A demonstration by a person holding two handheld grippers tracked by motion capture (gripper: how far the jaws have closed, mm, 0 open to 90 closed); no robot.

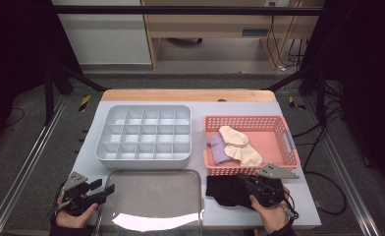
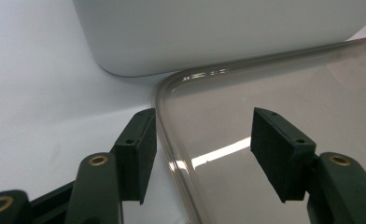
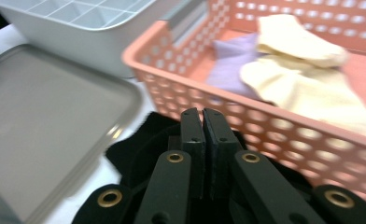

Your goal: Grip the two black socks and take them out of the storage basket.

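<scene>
A black cloth [image 1: 221, 190] [image 3: 137, 144] lies crumpled on the table in front of a pink basket [image 1: 249, 119] [image 3: 146, 53]. My right gripper [image 1: 240, 178] [image 3: 202, 113] rests over the cloth with its jaws pressed together; no cloth shows between the tips. Inside the basket lie cream socks [image 1: 238, 142] [image 3: 307, 81] and a purple one [image 1: 218, 148] [image 3: 228, 65]. My left gripper [image 1: 104, 188] [image 2: 202, 119] stands open at the near left corner of a flat grey metal tray [image 1: 151, 196] [image 2: 288, 84] [image 3: 41, 107], one jaw on each side of its rim.
A pale grey organiser box [image 1: 144, 158] [image 2: 218, 32] [image 3: 85, 44] with several small compartments sits behind the metal tray, left of the basket. The white table [image 1: 200, 110] ends in a wooden strip at the far side. Black frame bars flank it.
</scene>
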